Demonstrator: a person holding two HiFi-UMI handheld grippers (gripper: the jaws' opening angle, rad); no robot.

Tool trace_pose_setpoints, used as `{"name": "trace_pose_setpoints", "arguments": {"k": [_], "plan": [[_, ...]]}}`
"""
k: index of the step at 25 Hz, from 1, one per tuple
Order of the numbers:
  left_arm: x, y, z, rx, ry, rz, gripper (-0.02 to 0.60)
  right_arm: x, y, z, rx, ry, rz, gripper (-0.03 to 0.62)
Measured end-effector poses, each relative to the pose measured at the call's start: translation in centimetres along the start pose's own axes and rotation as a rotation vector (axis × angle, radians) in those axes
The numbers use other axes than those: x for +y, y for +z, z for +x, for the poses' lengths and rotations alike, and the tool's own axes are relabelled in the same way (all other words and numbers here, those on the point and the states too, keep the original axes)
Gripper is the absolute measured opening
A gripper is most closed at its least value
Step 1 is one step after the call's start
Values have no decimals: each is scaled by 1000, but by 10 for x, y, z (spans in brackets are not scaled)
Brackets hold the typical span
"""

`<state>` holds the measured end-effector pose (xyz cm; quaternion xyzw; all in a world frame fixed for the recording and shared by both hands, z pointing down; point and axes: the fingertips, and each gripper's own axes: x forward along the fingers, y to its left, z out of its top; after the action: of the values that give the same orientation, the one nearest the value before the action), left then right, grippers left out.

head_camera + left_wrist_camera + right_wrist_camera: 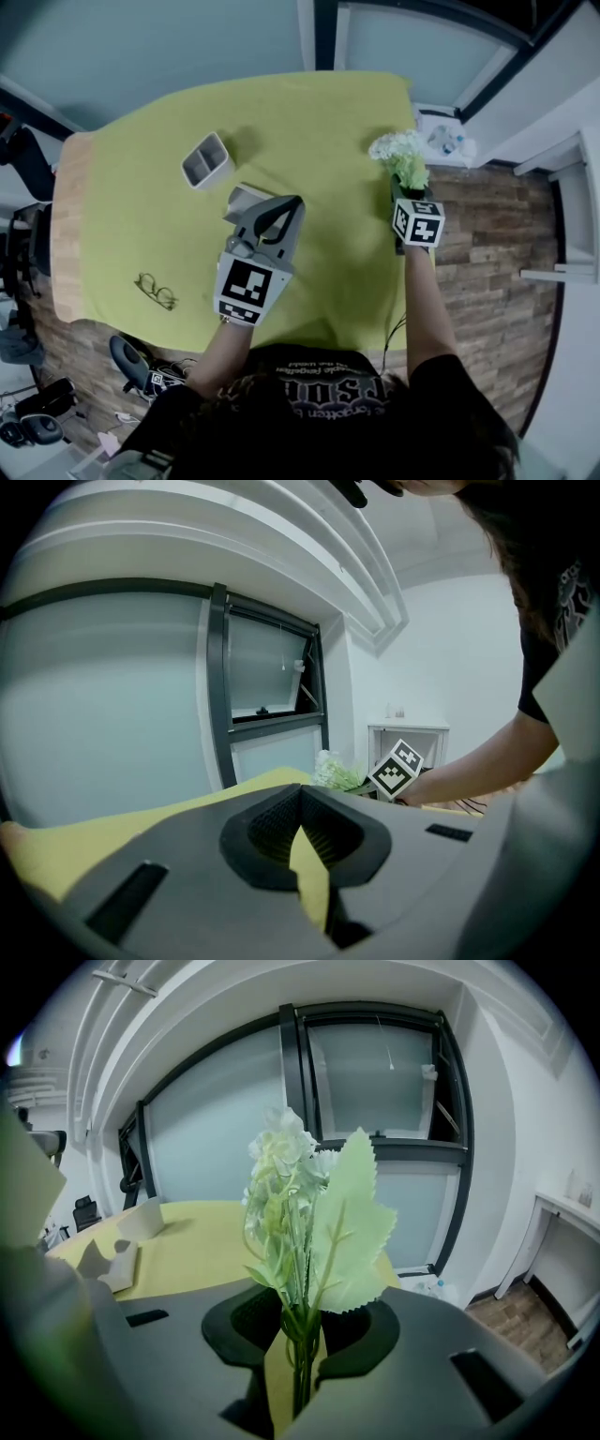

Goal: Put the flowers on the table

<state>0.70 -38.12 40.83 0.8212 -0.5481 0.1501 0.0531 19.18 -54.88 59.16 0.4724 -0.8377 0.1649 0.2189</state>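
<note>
The flowers (401, 155) are a small bunch of pale white blooms with green leaves, held over the right edge of the table with the yellow-green cloth (319, 112). My right gripper (406, 195) is shut on their stems. In the right gripper view the flowers (305, 1208) stand upright from between the jaws of the right gripper (302, 1340), and the stems are pinched low down. My left gripper (292, 208) hovers over the middle of the table with its tips together and nothing in it. In the left gripper view the left gripper (306, 836) shows only a thin wedge of cloth between its jaws.
A white divided box (206, 159) stands at the back left of the cloth. A pair of glasses (157, 292) lies near the front left. A small white object (242, 199) sits just behind the left gripper. A water bottle (446, 141) and white shelving (562, 216) stand beyond the table's right edge.
</note>
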Motion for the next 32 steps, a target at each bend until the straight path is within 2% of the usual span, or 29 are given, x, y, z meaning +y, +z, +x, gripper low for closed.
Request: {"name": "trace_pose_setpoints", "arguments": {"k": [5, 9, 12, 18, 25, 32], "plan": [[2, 0, 0, 2, 2, -4, 3, -2, -6, 9, 50, -2, -4, 131], [3, 1, -1, -2, 0, -6, 3, -4, -9, 10, 62, 4, 16, 245], [2, 3, -1, -14, -14, -22, 3, 0, -7, 5, 44, 23, 26, 289], [-5, 4, 0, -26, -40, -13, 3, 11, 1, -10, 6, 42, -4, 324], [-8, 7, -10, -43, -56, -3, 3, 28, 6, -42, -21, 69, 2, 328], [-11, 15, -25, -77, -87, 2, 3, 54, 28, -87, -117, 60, -36, 327]]}}
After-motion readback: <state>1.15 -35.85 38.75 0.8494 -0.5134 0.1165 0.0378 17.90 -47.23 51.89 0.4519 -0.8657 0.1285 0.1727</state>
